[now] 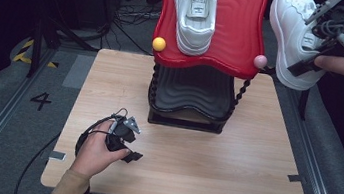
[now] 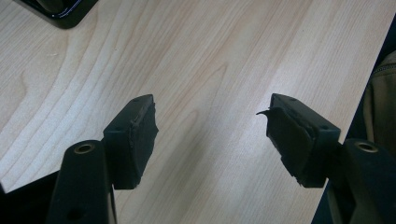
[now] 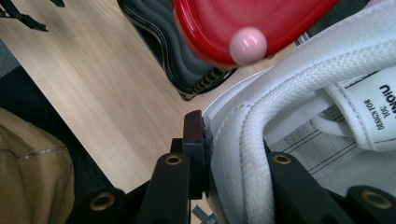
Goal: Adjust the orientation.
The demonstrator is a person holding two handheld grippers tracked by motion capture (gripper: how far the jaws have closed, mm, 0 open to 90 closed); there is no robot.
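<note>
A two-tier rack stands at the table's far middle, its red top shelf (image 1: pixel 239 30) above a black lower shelf (image 1: pixel 191 87). One white sneaker (image 1: pixel 195 12) lies on the red shelf. A second white sneaker (image 1: pixel 291 34) hangs in the air at the rack's right, and my right gripper (image 1: pixel 311 57) is shut on its heel collar (image 3: pixel 233 163). In the right gripper view the jaws pinch the padded wall, one outside and one inside the shoe. My left gripper (image 1: pixel 128 144) rests near the table's front left, open, with bare wood between its pads (image 2: pixel 135 135).
The wooden table (image 1: pixel 231 170) has open room in front of the rack. A yellow ball (image 1: pixel 159 44) and a pink ball (image 1: pixel 260 61) cap the rack's front corners; the pink ball (image 3: pixel 248 45) is close to the held shoe. Grey floor and rails flank the table.
</note>
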